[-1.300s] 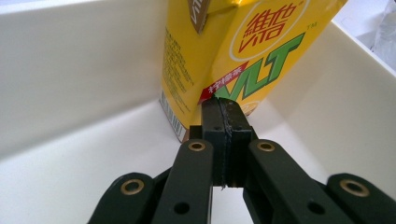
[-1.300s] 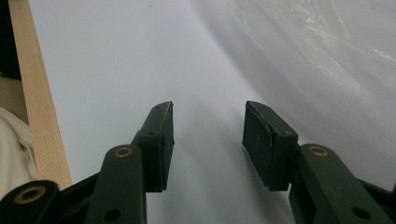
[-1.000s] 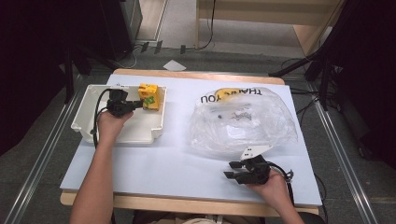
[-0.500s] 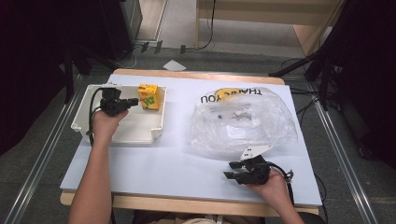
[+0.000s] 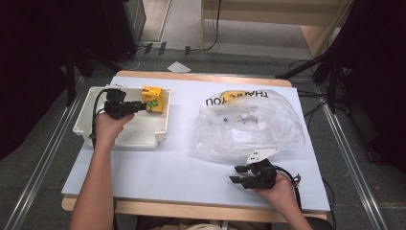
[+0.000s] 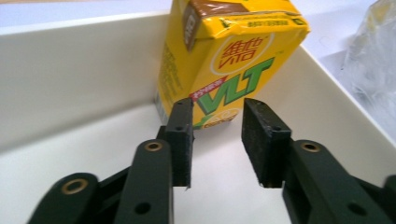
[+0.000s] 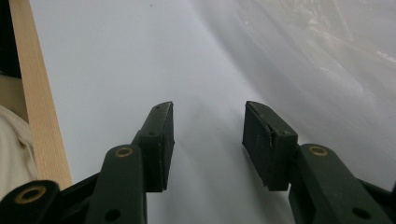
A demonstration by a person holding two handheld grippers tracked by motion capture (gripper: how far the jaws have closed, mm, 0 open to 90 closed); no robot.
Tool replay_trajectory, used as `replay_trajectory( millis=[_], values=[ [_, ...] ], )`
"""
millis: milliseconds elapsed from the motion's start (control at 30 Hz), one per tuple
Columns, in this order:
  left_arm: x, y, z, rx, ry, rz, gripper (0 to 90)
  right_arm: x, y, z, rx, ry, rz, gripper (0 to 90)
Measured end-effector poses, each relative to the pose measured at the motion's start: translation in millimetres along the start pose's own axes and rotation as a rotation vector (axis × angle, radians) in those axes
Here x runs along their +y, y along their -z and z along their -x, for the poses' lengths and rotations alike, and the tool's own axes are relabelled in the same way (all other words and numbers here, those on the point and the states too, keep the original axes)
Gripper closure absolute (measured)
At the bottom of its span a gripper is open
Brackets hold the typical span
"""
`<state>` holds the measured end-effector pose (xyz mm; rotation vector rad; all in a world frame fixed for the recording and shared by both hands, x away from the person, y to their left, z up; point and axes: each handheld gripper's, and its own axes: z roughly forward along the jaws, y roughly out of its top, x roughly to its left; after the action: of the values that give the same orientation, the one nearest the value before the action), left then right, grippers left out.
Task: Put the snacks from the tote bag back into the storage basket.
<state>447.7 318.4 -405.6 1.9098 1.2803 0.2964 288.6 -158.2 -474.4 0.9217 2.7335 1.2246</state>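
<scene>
— Left gripper [image 6: 216,140]?
— Jaws just opened, nothing between; yellow drink carton [image 6: 224,60] stands free just beyond, upright in the white tray [image 5: 143,136], far right corner.
— Right gripper [image 7: 208,140]?
— Jaws spread, empty, over the table [image 5: 158,167] beside the plastic bag [image 5: 249,124].

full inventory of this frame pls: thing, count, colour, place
drink carton: 1, yellow with green lettering, upright in the tray's far right corner
tray: 1, white, table's left side
plastic bag: 1, clear with black print, table's right side
table: 1, pale top with wooden edge
paper scrap: 1, white, floor beyond the table
left gripper: 1, black, over the tray; jaws have just been opening, carton just beyond the tips, nothing gripped
right gripper: 1, black, open, near the bag's near edge
</scene>
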Motion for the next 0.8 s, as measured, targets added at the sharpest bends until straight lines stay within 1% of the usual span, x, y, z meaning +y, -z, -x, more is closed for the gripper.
replay_trajectory(
  millis=[100, 167, 267, 400, 500, 567, 633, 667, 700, 733, 800],
  values=[
    [1.0, 1.0, 2.8, -0.001, -0.002, 0.008, 57.7, 0.6, -0.1, 0.2, 0.0, -0.006, -0.002, 54.6],
    [2.2, 2.2, 4.9, -0.01, 0.0, 0.009, 52.2, 0.9, -0.5, -0.3, 0.003, -0.006, -0.005, 54.6],
    [3.5, 3.1, 8.3, -0.019, -0.004, 0.011, 48.6, 1.3, -1.0, -0.6, 0.002, 0.001, -0.009, 54.6],
    [5.4, 3.3, 14.0, -0.027, -0.011, 0.009, 46.7, 1.8, -1.5, 0.2, 0.003, 0.005, -0.008, 54.6],
    [6.7, 4.1, 20.0, -0.022, -0.03, -0.004, 46.0, 2.9, -1.4, 0.7, 0.003, 0.001, -0.004, 54.6],
    [7.5, 5.3, 23.5, -0.017, -0.039, -0.008, 45.6, 4.2, -2.4, 1.7, 0.005, 0.013, -0.006, 54.6],
    [8.9, 8.1, 28.7, -0.018, -0.053, -0.002, 45.5, 4.8, -2.9, 1.0, 0.009, 0.008, -0.009, 54.6],
    [9.4, 8.7, 29.9, -0.019, -0.053, 0.001, 45.5, 5.2, -3.6, 1.4, 0.01, 0.016, -0.01, 54.6],
    [10.2, 9.8, 31.9, -0.023, -0.056, 0.008, 45.5, 5.3, -3.8, 1.4, 0.012, 0.016, -0.01, 54.6],
    [11.3, 11.0, 34.7, -0.028, -0.05, 0.014, 45.5, 5.3, -3.9, 1.4, 0.012, 0.017, -0.011, 54.6],
    [13.5, 11.4, 37.9, -0.038, -0.054, 0.005, 45.4, 5.4, -3.5, 1.7, 0.013, 0.018, -0.009, 54.6]
  ],
)
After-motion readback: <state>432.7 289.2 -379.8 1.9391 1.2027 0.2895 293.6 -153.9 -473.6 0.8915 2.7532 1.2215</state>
